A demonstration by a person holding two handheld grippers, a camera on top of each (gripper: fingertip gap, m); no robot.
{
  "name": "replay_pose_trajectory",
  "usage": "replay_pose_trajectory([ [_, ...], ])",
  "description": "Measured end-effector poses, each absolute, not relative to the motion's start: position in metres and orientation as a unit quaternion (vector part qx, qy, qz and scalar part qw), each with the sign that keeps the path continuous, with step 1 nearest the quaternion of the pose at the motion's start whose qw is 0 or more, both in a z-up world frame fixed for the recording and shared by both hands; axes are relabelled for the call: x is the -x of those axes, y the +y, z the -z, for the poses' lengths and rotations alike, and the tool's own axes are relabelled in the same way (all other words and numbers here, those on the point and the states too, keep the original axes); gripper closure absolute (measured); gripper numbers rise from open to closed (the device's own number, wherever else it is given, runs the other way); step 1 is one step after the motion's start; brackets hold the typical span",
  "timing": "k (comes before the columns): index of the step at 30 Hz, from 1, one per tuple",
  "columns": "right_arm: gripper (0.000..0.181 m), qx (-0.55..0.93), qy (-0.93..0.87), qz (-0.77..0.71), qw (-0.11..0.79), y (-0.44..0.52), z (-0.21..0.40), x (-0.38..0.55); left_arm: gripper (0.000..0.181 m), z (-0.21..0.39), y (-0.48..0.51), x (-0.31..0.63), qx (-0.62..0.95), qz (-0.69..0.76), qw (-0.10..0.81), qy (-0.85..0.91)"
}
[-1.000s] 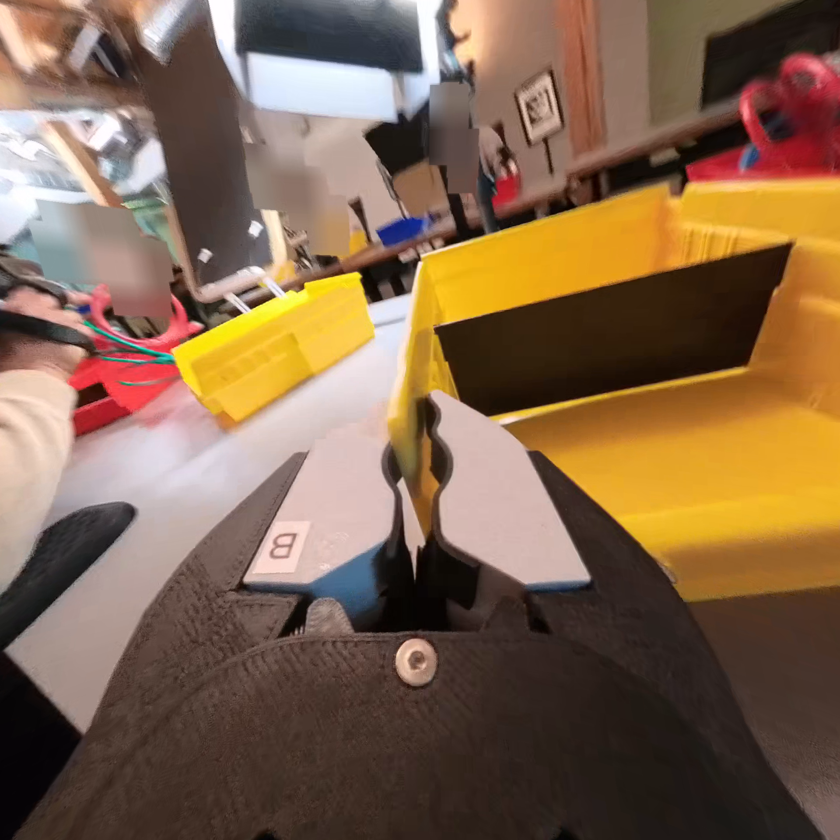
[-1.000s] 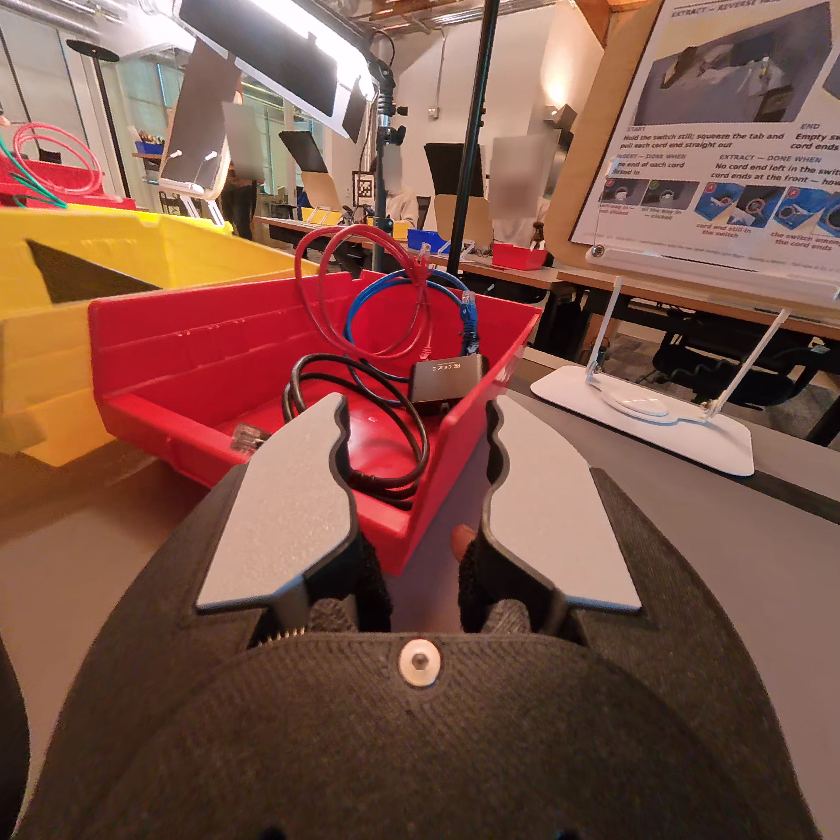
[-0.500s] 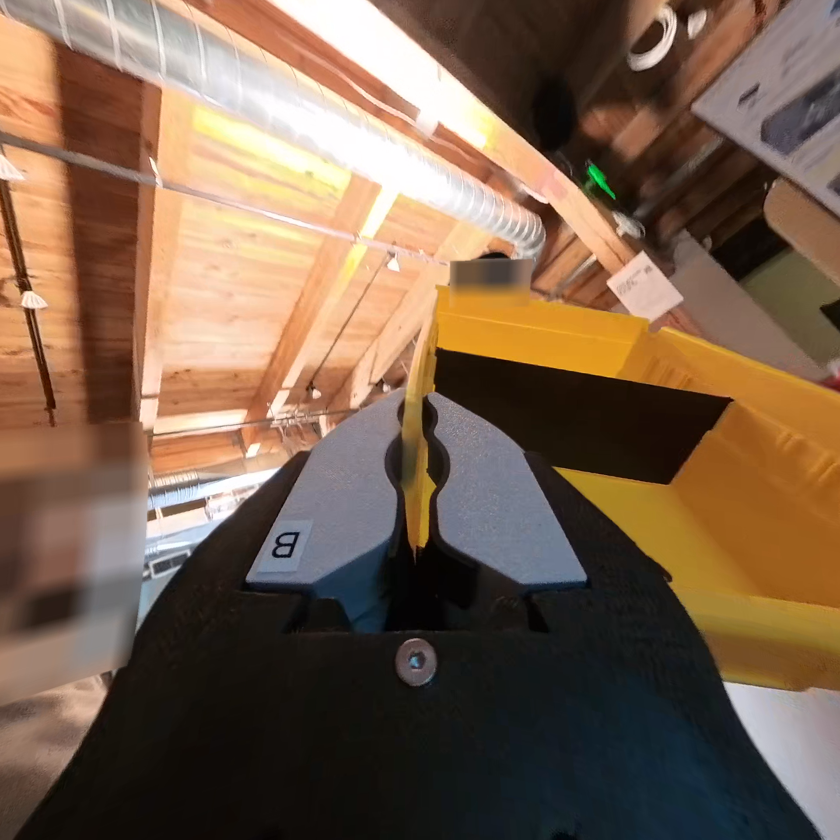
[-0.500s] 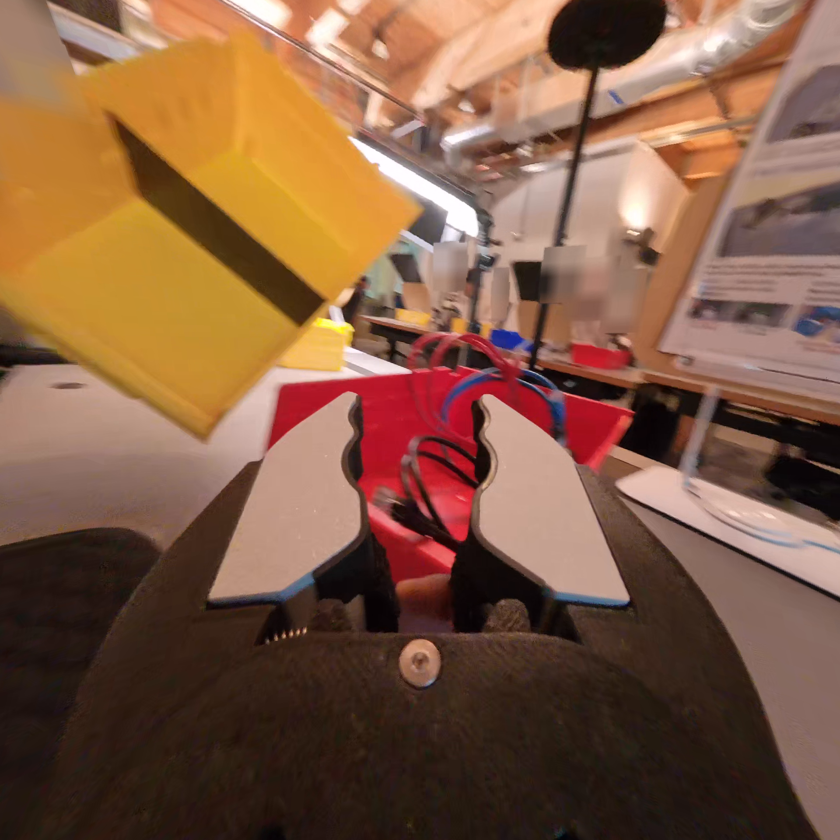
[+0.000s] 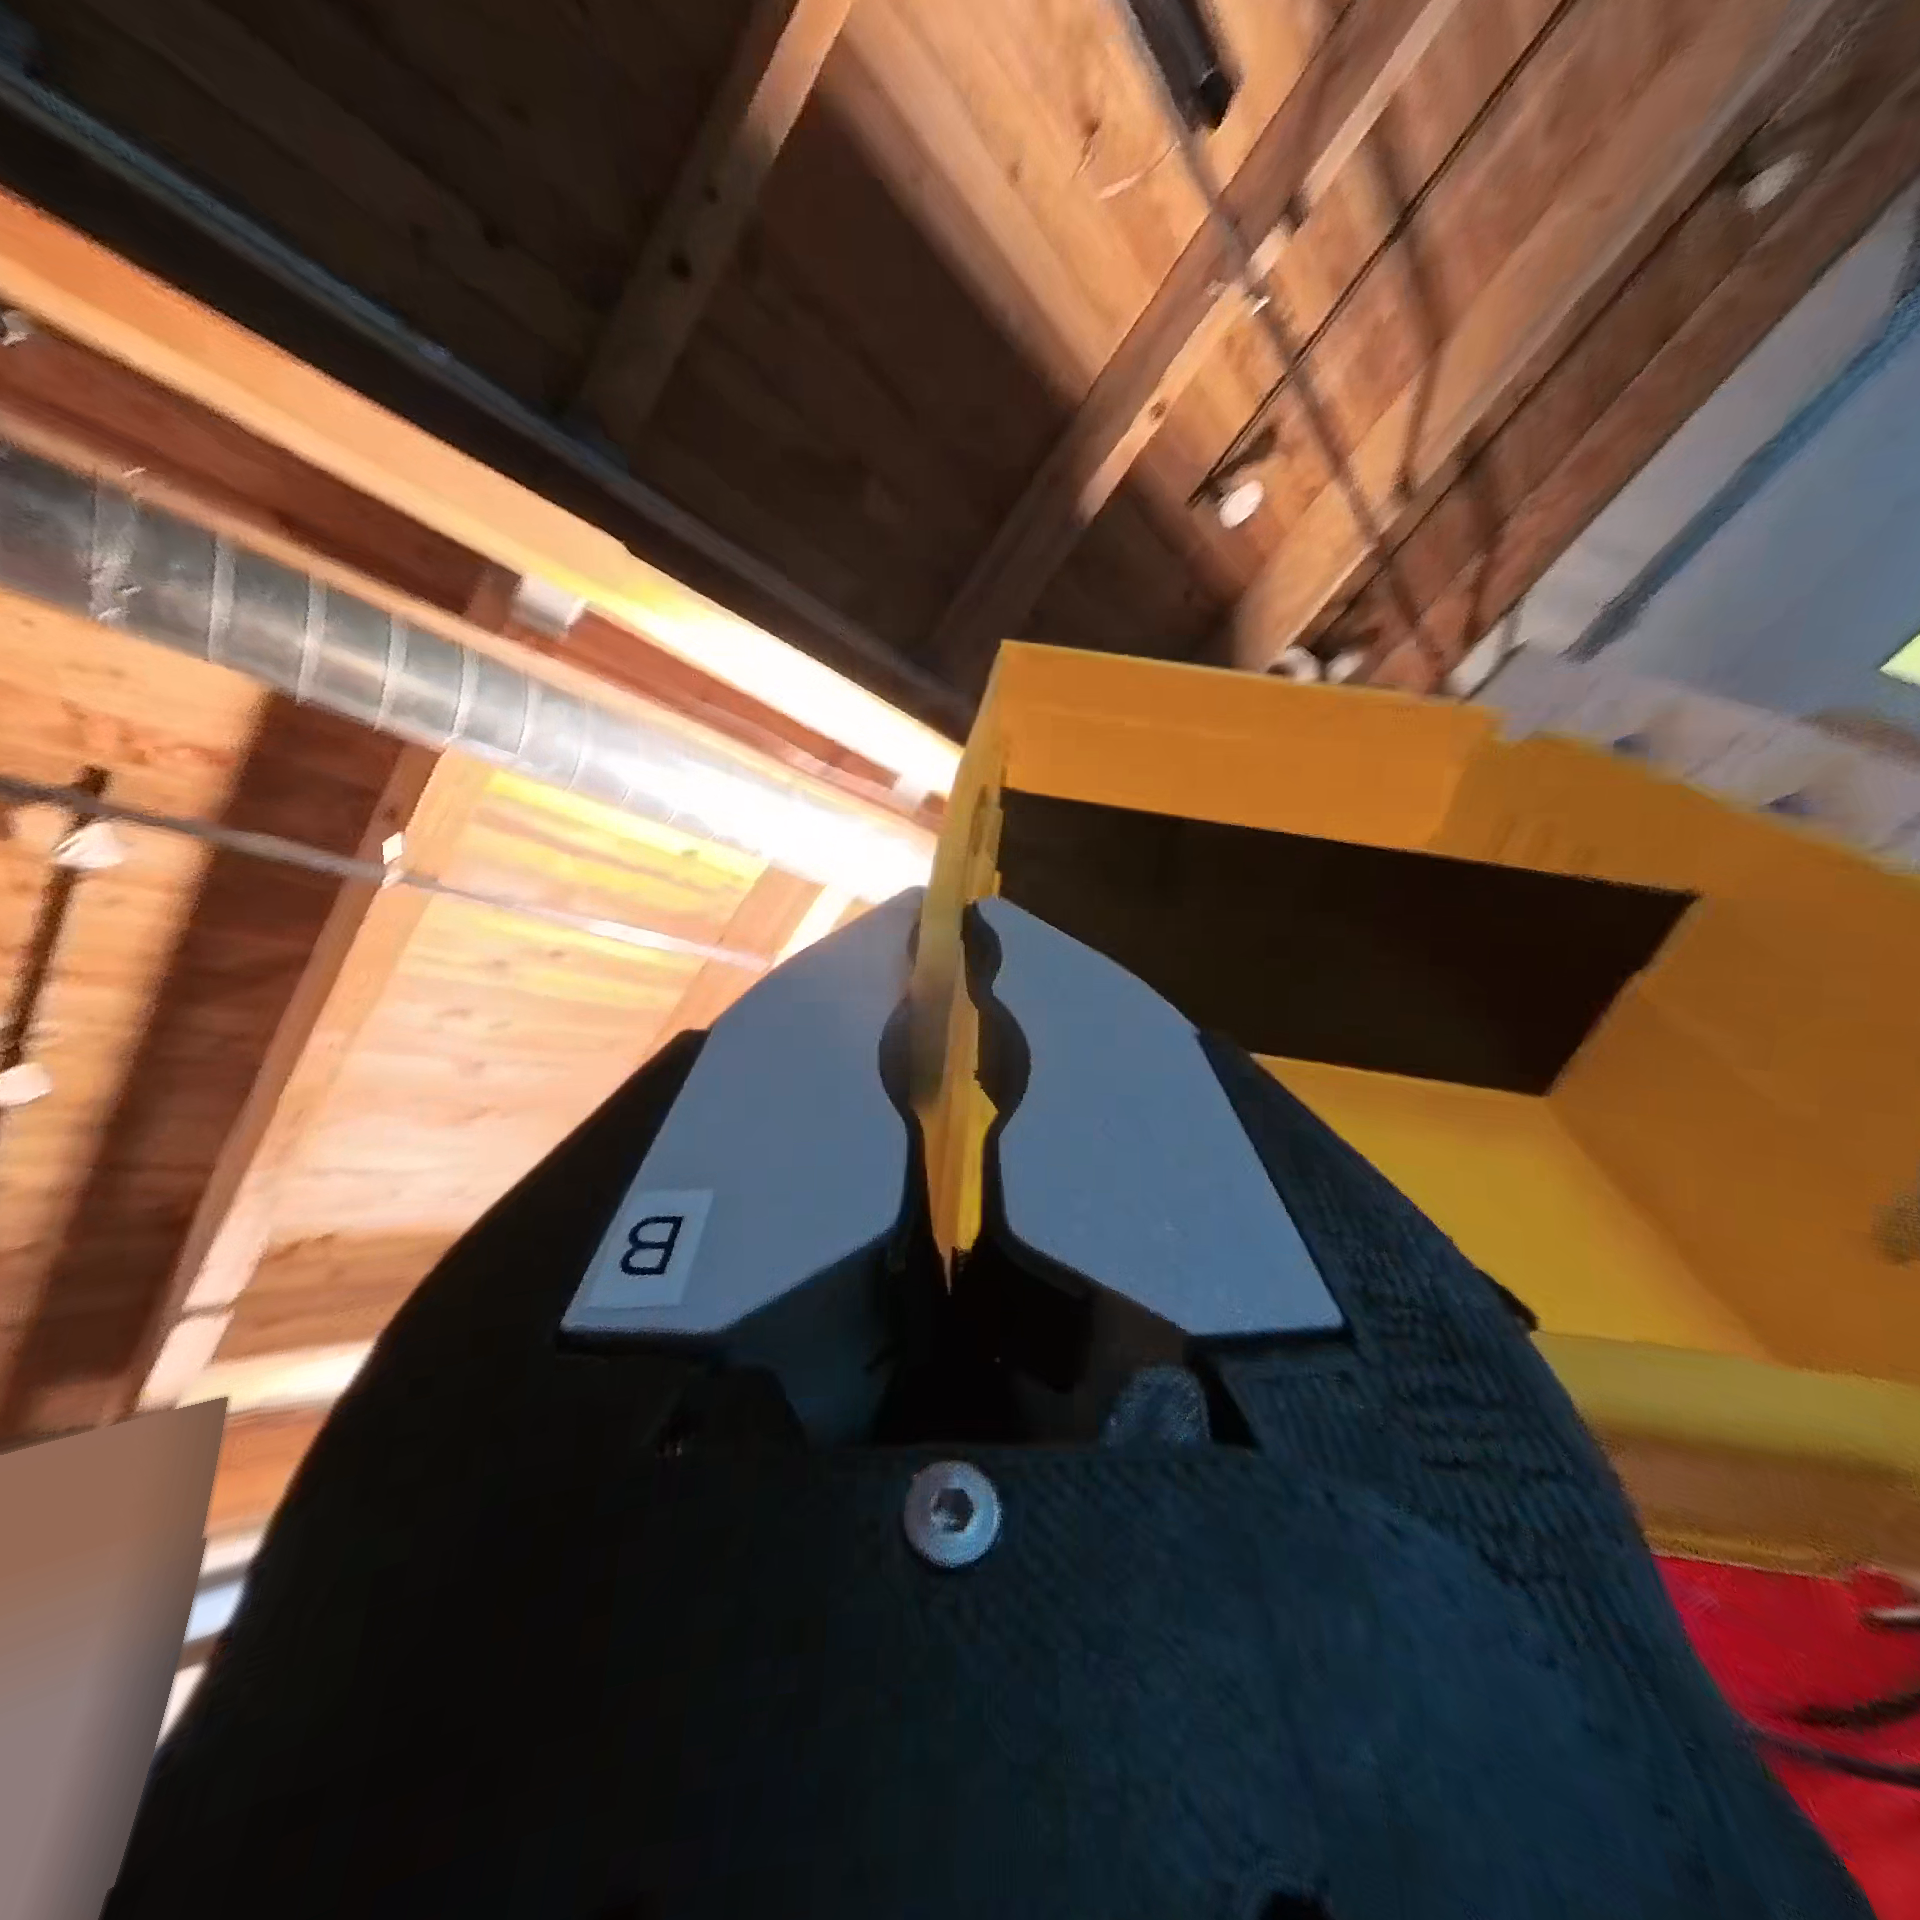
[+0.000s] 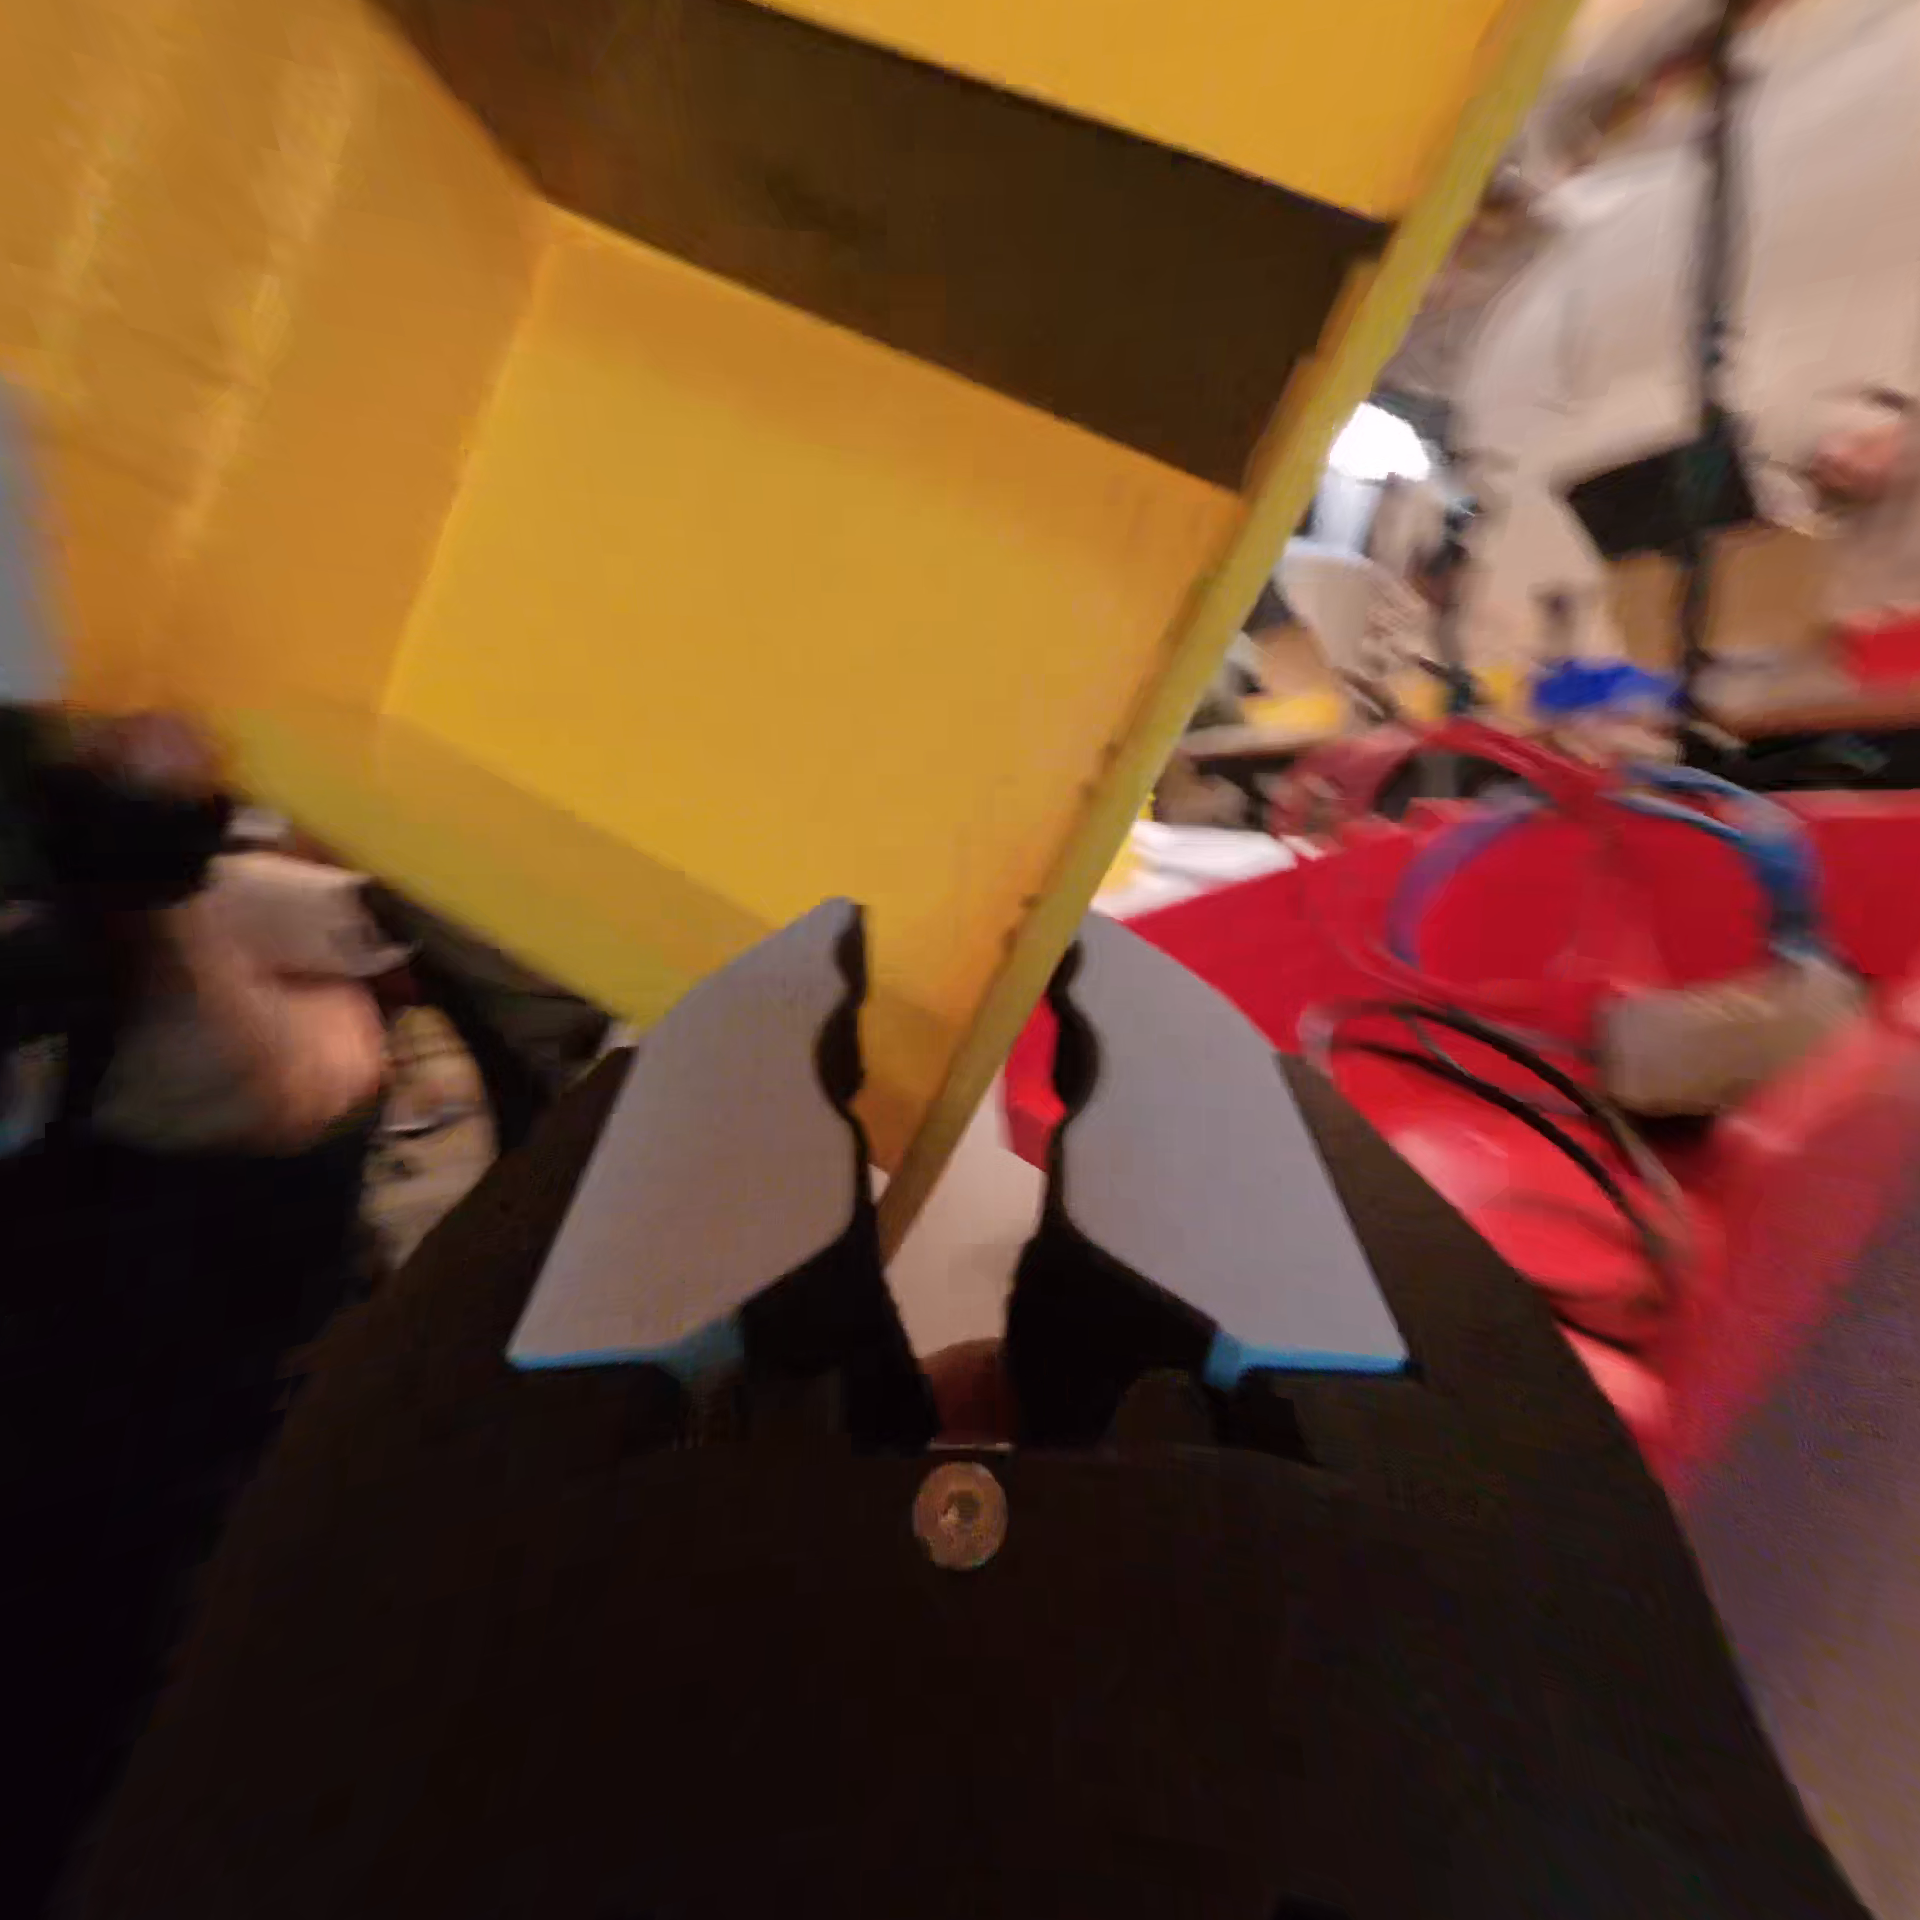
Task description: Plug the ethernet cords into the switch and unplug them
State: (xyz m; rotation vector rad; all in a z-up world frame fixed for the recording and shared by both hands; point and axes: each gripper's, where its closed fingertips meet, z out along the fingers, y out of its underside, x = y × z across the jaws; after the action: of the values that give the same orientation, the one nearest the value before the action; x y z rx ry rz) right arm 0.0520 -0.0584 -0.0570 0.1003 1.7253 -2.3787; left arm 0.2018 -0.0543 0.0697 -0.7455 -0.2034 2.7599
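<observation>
My left gripper (image 5: 948, 925) is shut on the side wall of a yellow bin (image 5: 1455, 1195) and holds it tilted up in the air against the wooden ceiling. In the right wrist view the same yellow bin (image 6: 779, 623) fills the upper left, and its rim runs down between the parted fingers of my right gripper (image 6: 966, 935). A red bin (image 6: 1247, 956) on the table to the right holds a red cord (image 6: 1507, 748), a blue cord (image 6: 1766, 831) and a black cord (image 6: 1558, 1101). This view is blurred, so I cannot make out the switch.
The red bin (image 5: 1818, 1683) also shows below the yellow bin at the lower right of the left wrist view. A blurred hand (image 6: 239, 997) is at the left of the right wrist view. The grey table (image 6: 1849, 1558) lies at the lower right. One gripper's finger ends stand about 20 cm off the other's.
The left gripper has lifted and tilted the yellow bin off the table. The right gripper has moved left from the red bin to the yellow bin's rim, and its fingers have narrowed.
</observation>
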Motion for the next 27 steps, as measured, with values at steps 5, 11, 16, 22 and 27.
replay_pose_trajectory([
  [5,0.175,-0.122,0.593,0.796,-0.009,-0.03,0.048,-0.01,0.176,-0.057,-0.014,-0.186,0.264,-0.94,0.212,-0.03],
  [11,0.175,-0.126,0.552,0.787,-0.247,0.043,0.015,-0.008,0.169,-0.06,-0.018,-0.185,0.247,-0.883,0.39,-0.09],
  [16,0.177,-0.195,0.538,0.744,-0.344,0.114,0.005,0.011,0.162,-0.044,0.0,-0.142,0.272,-0.775,0.54,-0.186],
  [22,0.177,-0.209,0.63,0.606,-0.439,0.164,-0.005,0.047,0.159,-0.031,0.015,-0.075,0.324,-0.688,0.594,-0.263],
  [27,0.177,-0.281,0.623,0.568,-0.459,0.238,0.01,0.088,0.154,-0.022,0.076,-0.008,0.441,-0.635,0.587,-0.238],
])
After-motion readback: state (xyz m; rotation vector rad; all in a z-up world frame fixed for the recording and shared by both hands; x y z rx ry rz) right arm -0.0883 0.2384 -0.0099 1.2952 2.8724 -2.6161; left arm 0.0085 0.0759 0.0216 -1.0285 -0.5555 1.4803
